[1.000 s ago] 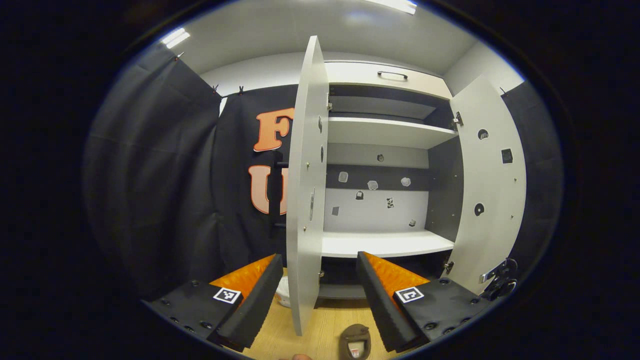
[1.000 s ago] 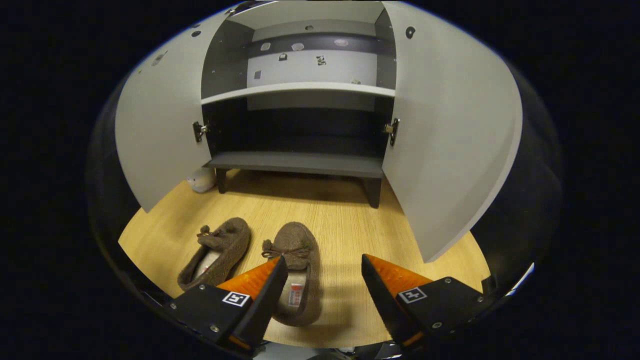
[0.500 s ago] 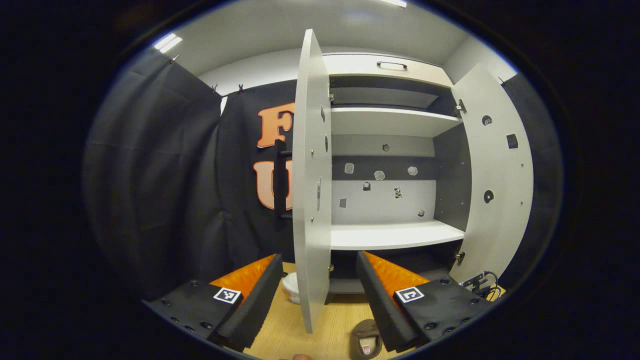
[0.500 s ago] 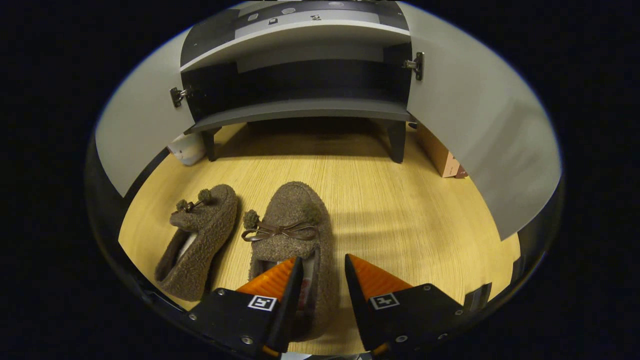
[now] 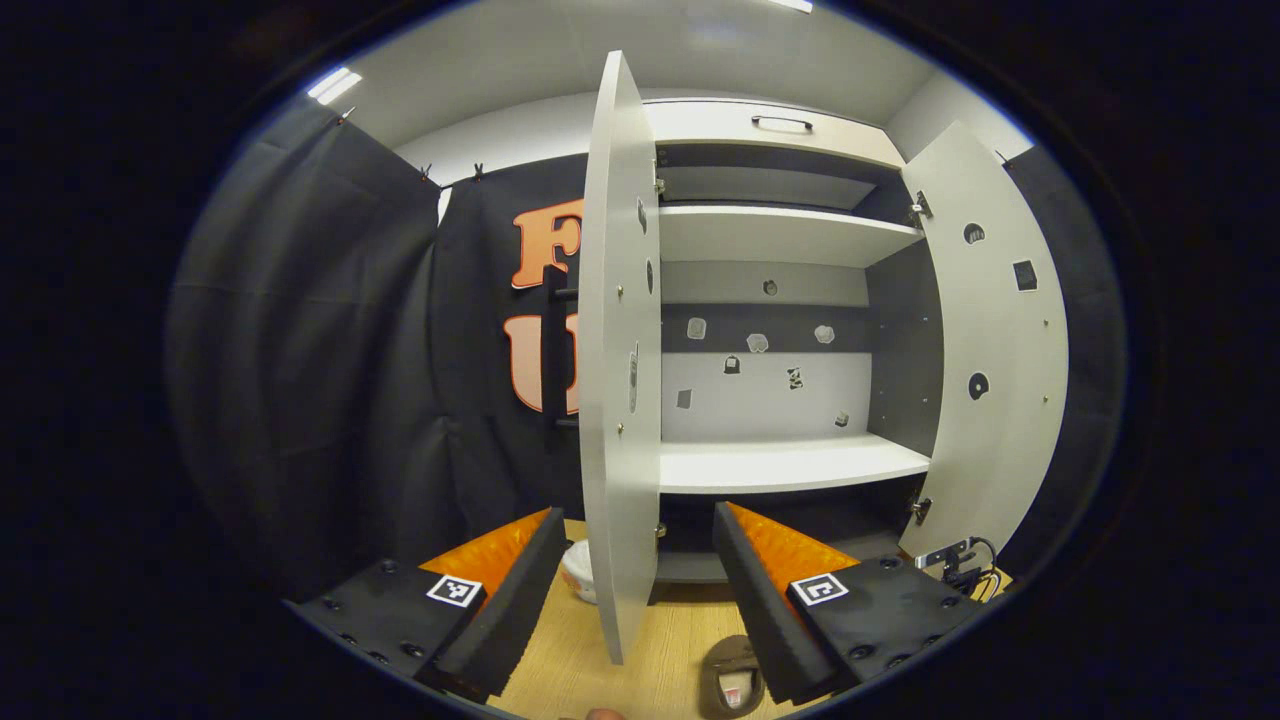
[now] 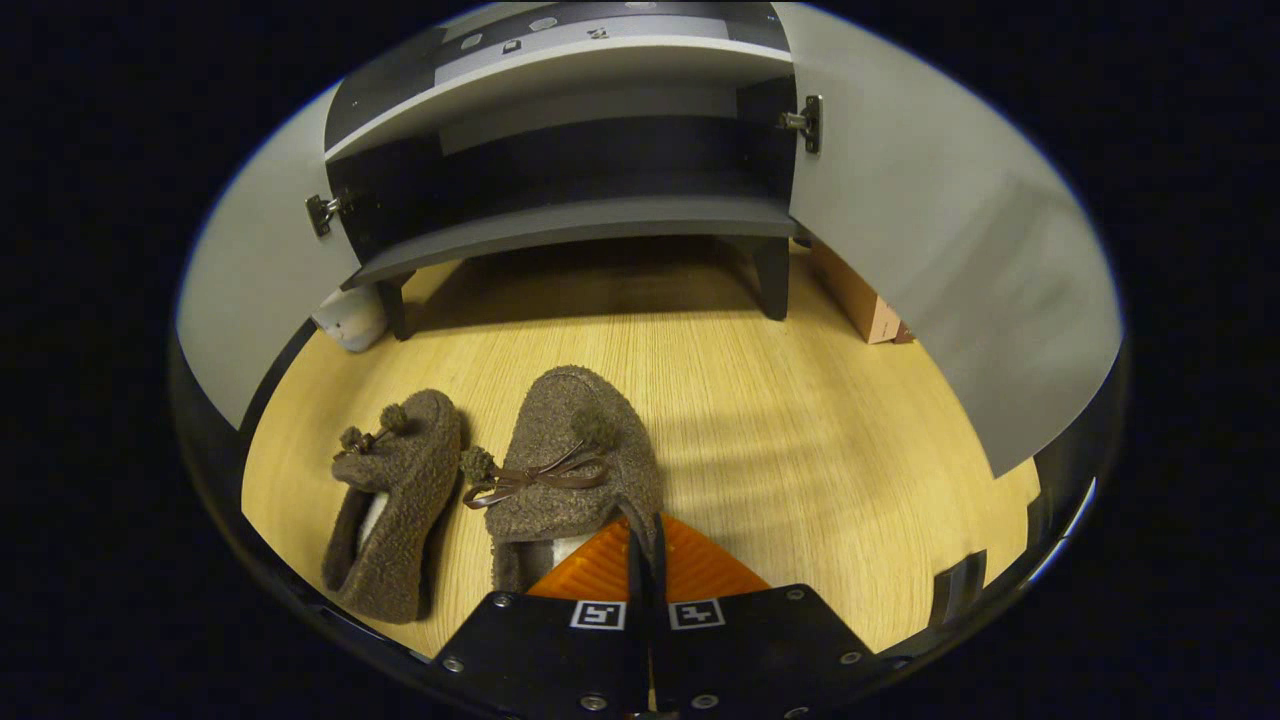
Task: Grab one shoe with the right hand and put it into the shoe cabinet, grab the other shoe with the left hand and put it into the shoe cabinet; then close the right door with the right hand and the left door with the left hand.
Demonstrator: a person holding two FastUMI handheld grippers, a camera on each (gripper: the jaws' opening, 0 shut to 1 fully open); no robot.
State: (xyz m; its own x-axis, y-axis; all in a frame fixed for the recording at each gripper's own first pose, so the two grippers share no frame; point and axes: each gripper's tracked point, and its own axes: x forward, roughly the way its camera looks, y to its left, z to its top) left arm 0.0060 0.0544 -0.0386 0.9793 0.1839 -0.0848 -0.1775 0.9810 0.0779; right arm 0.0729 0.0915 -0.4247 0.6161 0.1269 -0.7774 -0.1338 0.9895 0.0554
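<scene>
Right gripper (image 6: 645, 560) clamped on right slipper's (image 6: 575, 450) side wall, toe toward cabinet (image 6: 580, 215); left gripper (image 5: 635, 560) agape.

- This is looking like a staged recording booth got up as a home entryway, not a lived-in house.
- Black cloth (image 5: 320, 380) is hanging as the walls, pinned up by small clips along its top edge.
- A pale shoe cabinet (image 5: 780, 240) is standing with both doors swung wide, its shelves bare and small stickers dotting its back panel.
- Light wood-look flooring (image 6: 800, 420) is running under the cabinet's dark legs.
- Two fuzzy brown slippers (image 6: 570, 460) are lying side by side on that floor.
- A cardboard box (image 6: 860, 300) is sitting behind the right door.
- Strip lights are glowing on a plain white ceiling (image 5: 600, 50).
</scene>
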